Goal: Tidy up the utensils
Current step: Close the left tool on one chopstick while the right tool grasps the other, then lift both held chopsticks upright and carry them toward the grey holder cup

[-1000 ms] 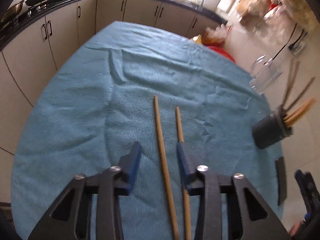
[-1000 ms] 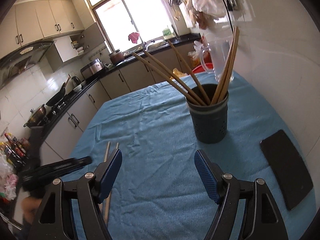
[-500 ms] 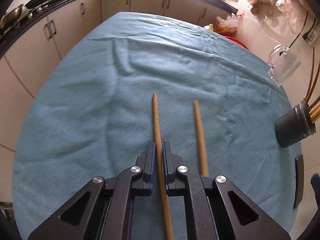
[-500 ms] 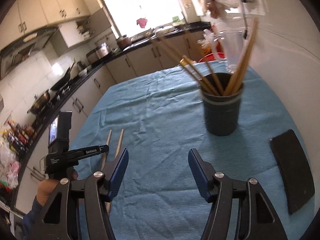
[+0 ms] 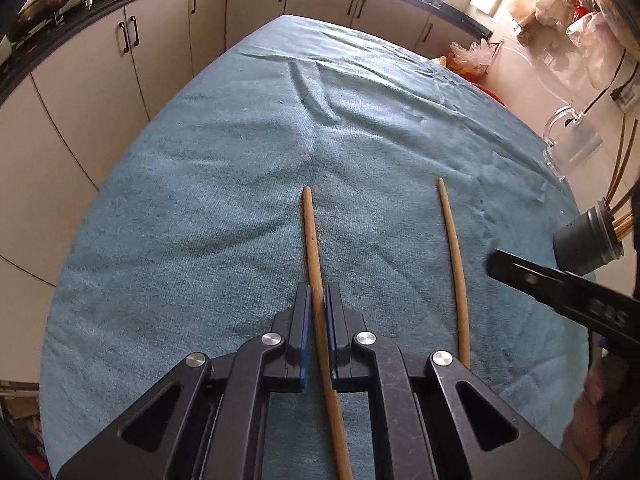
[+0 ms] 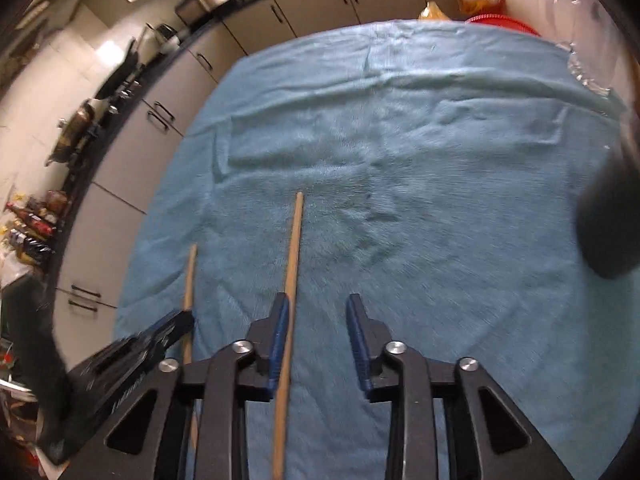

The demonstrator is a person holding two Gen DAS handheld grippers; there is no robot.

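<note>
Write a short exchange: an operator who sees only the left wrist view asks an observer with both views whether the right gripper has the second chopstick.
Operator: My left gripper is shut on one chopstick. Is the other chopstick inside the right gripper?
Observer: Yes, it lies between the jaws, on the cloth.
Operator: Gripped?
Observer: Not yet. The jaws are closing; the stick sits by one pad, clear of the other.

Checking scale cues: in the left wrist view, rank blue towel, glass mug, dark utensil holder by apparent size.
1. blue towel, fills most of the frame.
2-3. glass mug and dark utensil holder: look similar, and the holder is cut off at the edge, so unranked.
</note>
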